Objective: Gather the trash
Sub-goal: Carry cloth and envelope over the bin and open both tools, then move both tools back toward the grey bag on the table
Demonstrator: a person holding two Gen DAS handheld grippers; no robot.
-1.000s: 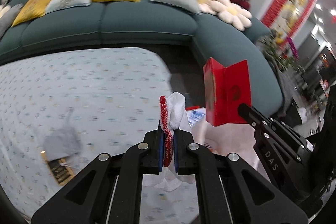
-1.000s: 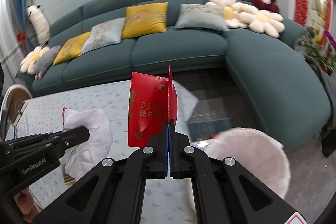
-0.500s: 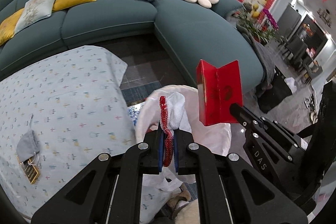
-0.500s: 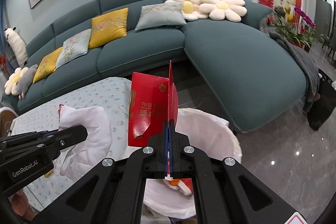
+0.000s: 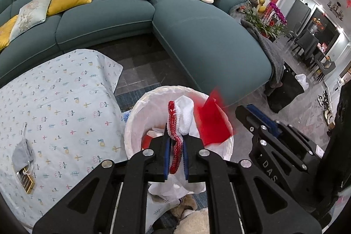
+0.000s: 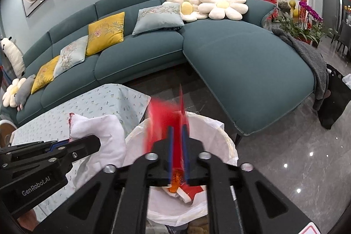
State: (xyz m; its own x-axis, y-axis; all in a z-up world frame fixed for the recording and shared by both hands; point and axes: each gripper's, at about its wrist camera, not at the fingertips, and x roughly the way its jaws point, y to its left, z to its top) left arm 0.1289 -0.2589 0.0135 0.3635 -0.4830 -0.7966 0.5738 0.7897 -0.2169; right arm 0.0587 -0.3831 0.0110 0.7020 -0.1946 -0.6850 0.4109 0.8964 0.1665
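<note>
My left gripper is shut on a white cloth with a red beaded edge and holds it over the white-lined trash bin. My right gripper has its fingers slightly apart; the red envelope is blurred and dropping between them toward the bin. In the left wrist view the envelope is blurred above the bin, left of the right gripper. Red and orange trash lies inside the bin. The left gripper with the cloth shows at left.
A table with a floral cloth stands left of the bin, with a grey pouch and tag on it. A teal sofa curves behind and to the right. Glossy floor lies to the right.
Both grippers moved from over the table to above the bin. The right gripper has opened and let go of the red envelope, which now falls.
</note>
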